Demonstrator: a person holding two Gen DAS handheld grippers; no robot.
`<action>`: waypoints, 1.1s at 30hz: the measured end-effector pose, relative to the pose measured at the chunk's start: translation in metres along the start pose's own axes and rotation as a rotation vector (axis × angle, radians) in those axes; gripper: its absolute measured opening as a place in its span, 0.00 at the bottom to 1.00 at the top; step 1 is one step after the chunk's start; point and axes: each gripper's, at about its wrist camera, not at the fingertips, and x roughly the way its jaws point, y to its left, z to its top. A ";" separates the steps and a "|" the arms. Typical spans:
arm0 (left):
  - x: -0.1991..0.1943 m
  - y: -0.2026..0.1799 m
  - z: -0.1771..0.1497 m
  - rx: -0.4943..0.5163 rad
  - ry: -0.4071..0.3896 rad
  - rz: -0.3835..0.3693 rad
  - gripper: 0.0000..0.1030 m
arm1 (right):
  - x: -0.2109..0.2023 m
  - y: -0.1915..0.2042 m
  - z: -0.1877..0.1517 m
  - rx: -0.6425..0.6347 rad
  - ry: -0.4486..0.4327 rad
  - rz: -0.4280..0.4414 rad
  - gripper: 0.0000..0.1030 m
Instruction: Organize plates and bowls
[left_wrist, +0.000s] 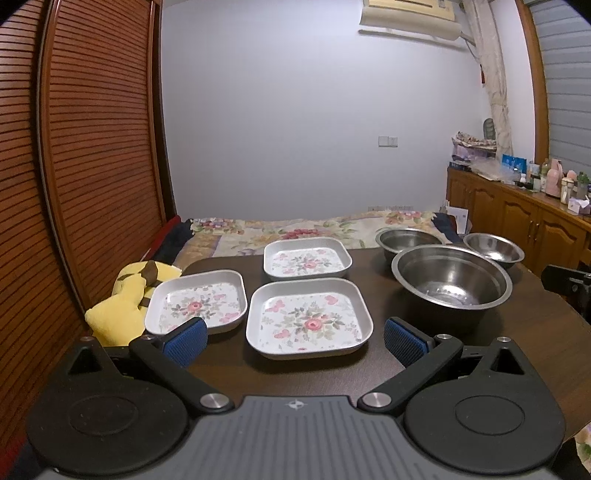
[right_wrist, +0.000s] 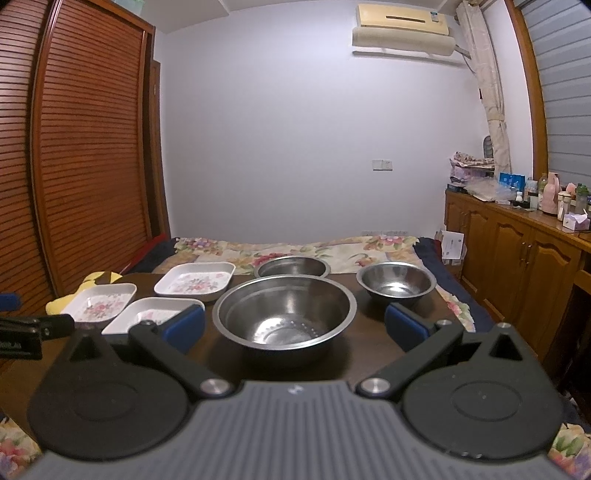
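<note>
My left gripper (left_wrist: 295, 338) is held level and low over the near edge of the dark table (left_wrist: 517, 332), its blue pads (left_wrist: 186, 341) spread wide with nothing between them. Just ahead of it lies the nearest floral plate (left_wrist: 309, 318); a second floral plate (left_wrist: 196, 306) lies to its left and a third floral plate (left_wrist: 306, 258) behind it, all three apart from one another. My right gripper (right_wrist: 294, 325) is posed likewise, level and fully spread, empty, and faces the large steel bowl (right_wrist: 284, 314). Behind that stand a medium steel bowl (right_wrist: 291, 266) and, to the right, a small steel bowl (right_wrist: 396, 282). The large bowl hides most of the medium one. A yellow plush toy (left_wrist: 118, 306) lies at the table's left edge, partly behind the left plate. My hands themselves are out of view.
</note>
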 end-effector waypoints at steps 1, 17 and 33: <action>0.002 0.001 -0.001 -0.002 0.007 -0.001 1.00 | 0.001 0.000 0.000 -0.001 0.003 0.002 1.00; 0.035 0.022 -0.017 0.013 0.114 0.006 1.00 | 0.022 0.029 -0.008 -0.037 0.046 0.096 1.00; 0.047 0.049 -0.019 0.006 0.131 0.006 1.00 | 0.044 0.073 -0.007 -0.090 0.097 0.224 1.00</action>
